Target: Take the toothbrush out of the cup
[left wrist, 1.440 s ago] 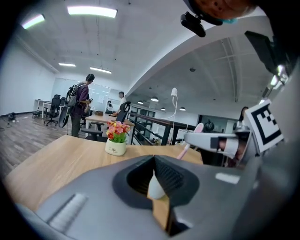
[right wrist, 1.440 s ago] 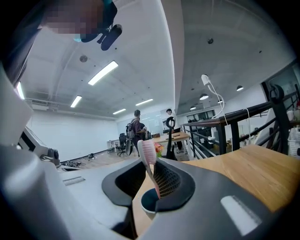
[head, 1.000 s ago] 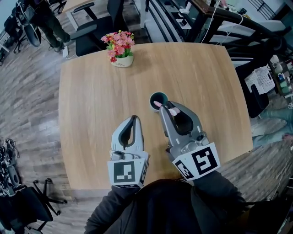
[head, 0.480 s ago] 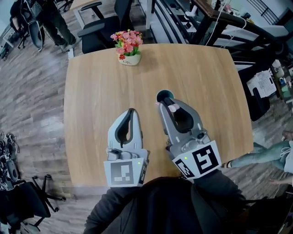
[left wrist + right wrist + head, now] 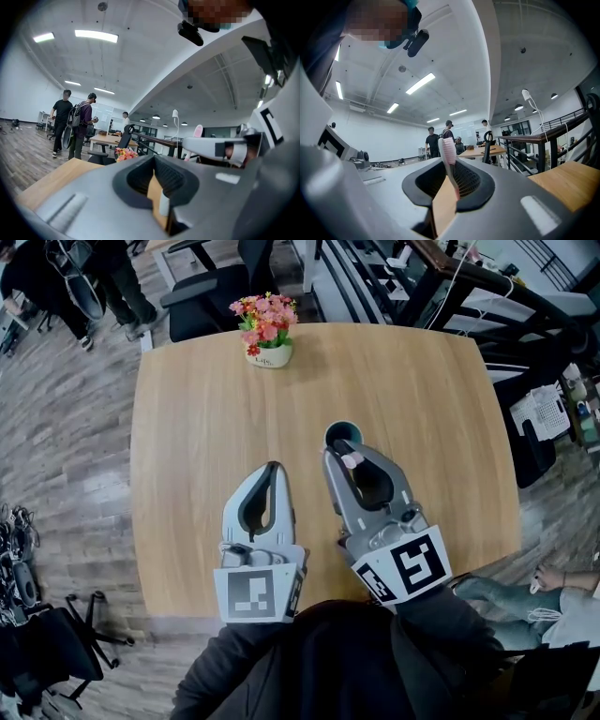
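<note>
A teal cup [image 5: 343, 434] stands on the wooden table [image 5: 187, 446], just beyond my right gripper [image 5: 335, 456]. That gripper is shut on a pink toothbrush [image 5: 352, 460]. In the right gripper view the toothbrush [image 5: 448, 152] stands upright between the jaws of the right gripper [image 5: 446, 187], bristle head up. Its lower end is hidden under the gripper, so I cannot tell whether it still reaches into the cup. My left gripper [image 5: 274, 471] hovers to the left, shut and empty; the left gripper view shows the left gripper [image 5: 158, 187] closed and the toothbrush [image 5: 198, 131] at the right.
A white pot of pink and red flowers [image 5: 268, 332] sits at the table's far edge. Office chairs [image 5: 202, 296] and desks stand beyond the table. People [image 5: 70, 123] stand in the room at the far left.
My right gripper, still holding the toothbrush, has shifted slightly left relative to the cup. The left gripper has risen a little. The head view itself has drifted.
</note>
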A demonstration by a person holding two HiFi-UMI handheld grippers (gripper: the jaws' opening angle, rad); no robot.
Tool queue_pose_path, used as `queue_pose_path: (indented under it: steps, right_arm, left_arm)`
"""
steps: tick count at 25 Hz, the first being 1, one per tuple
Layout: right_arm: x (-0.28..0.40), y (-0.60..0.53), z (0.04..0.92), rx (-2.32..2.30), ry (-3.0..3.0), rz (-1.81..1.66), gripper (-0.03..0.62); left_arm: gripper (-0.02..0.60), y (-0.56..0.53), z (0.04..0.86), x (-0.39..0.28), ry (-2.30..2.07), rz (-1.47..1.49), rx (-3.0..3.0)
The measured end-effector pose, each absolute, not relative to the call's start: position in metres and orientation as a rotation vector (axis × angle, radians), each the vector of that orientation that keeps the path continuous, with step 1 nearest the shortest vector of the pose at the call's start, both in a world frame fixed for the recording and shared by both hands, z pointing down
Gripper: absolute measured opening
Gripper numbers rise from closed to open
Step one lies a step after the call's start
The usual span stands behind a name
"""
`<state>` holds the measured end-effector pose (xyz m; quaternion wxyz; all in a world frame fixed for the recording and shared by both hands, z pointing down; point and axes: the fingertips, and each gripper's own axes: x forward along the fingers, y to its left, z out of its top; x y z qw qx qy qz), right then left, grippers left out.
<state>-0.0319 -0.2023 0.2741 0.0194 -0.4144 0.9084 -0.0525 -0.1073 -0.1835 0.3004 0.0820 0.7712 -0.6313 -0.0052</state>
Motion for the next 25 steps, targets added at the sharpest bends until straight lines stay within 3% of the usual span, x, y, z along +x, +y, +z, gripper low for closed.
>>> queue_pose_path:
  steps: [25]
  right_arm:
    - [-0.033,-0.216,0.288,-1.268,2.841,-0.217,0.041]
  left_arm:
    - [0.008,-0.195,0.311,-0.109,-1.895,0.045,2.265]
